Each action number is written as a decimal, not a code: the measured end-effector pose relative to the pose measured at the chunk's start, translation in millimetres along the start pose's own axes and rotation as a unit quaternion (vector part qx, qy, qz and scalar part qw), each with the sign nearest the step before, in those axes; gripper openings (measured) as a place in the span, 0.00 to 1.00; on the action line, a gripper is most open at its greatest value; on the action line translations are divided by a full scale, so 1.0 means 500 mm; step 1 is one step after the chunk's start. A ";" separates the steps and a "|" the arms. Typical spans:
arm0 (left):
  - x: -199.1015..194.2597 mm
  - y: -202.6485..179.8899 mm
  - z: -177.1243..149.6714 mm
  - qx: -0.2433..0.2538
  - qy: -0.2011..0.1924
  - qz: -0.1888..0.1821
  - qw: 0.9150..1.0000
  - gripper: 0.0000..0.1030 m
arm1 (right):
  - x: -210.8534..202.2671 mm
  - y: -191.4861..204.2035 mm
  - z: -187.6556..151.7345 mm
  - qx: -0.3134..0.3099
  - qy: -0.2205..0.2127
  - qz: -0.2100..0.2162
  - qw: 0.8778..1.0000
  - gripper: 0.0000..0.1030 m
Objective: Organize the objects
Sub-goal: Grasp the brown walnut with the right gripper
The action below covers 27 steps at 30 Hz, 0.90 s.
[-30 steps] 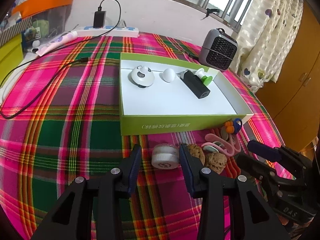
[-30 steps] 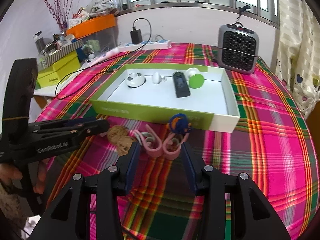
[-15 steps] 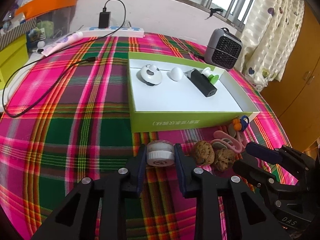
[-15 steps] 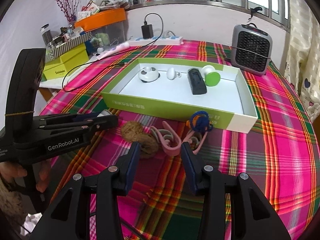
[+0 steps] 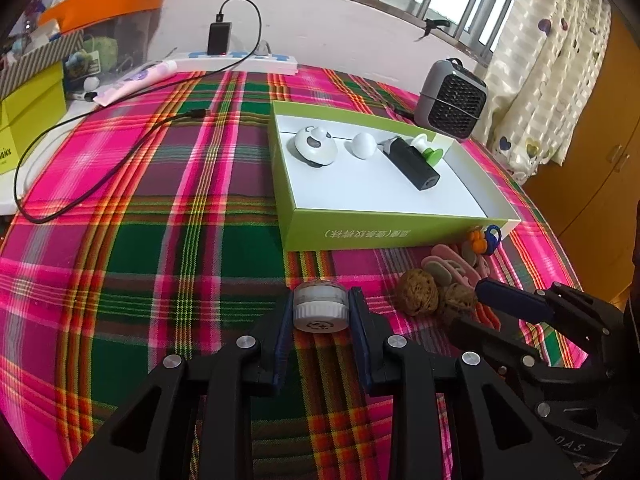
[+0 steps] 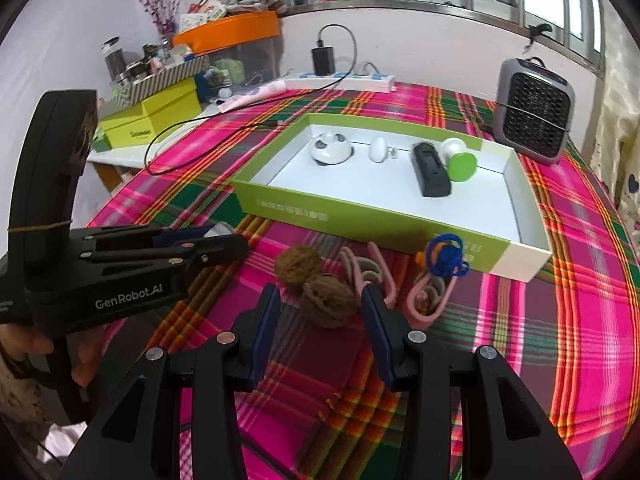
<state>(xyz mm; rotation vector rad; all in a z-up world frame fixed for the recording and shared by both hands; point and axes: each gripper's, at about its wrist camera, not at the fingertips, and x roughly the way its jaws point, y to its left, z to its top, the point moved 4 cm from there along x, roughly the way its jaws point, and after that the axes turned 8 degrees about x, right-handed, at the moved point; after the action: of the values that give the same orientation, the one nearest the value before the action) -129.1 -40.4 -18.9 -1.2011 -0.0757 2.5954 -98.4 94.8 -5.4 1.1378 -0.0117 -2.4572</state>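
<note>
A small round white plastic jar with a ribbed lid [image 5: 319, 311] is clamped between the blue pads of the left gripper [image 5: 320, 322], whose jaws are drawn in narrow against its sides. The jar sits low over the pink and green plaid tablecloth [image 5: 160, 264], just in front of the shallow green cardboard tray with a white inside [image 5: 384, 232]; whether it is lifted clear of the cloth cannot be told. It is judged light and stiff, with smooth curved walls that could slip or twist, so the hold is best kept across the widest part of the body, as it is now taken.

The right gripper [image 6: 320, 312] is held about half open, with nothing pressed between its pads. A wrinkled brown walnut [image 6: 330, 304] lies between its jaws on the cloth, touching a second walnut [image 6: 298, 266] just behind it. The nut is judged hard, light and rough-shelled, so a firm squeeze across its middle should be tolerated, though its round shape may roll. Beside the walnuts lie pink plastic clips [image 6: 428, 300] and a blue and orange corded item [image 6: 446, 254], which are likely springy and awkward to pinch.
</note>
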 end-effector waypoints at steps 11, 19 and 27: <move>-0.003 0.001 -0.002 0.000 -0.003 -0.005 1.000 0.25 | 0.024 0.007 -0.002 -0.015 0.016 -0.011 1.000 0.38; -0.004 0.002 -0.002 0.000 -0.003 -0.005 1.000 0.25 | 0.025 0.008 -0.003 -0.016 0.018 -0.010 1.000 0.33; -0.006 0.000 -0.002 0.004 -0.004 -0.004 1.000 0.25 | 0.024 0.009 -0.005 -0.017 0.017 -0.010 1.000 0.33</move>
<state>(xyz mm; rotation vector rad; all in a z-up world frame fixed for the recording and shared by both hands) -126.5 -41.2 -17.4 -1.1848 -0.0710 2.5923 -101.8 86.2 -15.0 1.1720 0.0516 -2.4461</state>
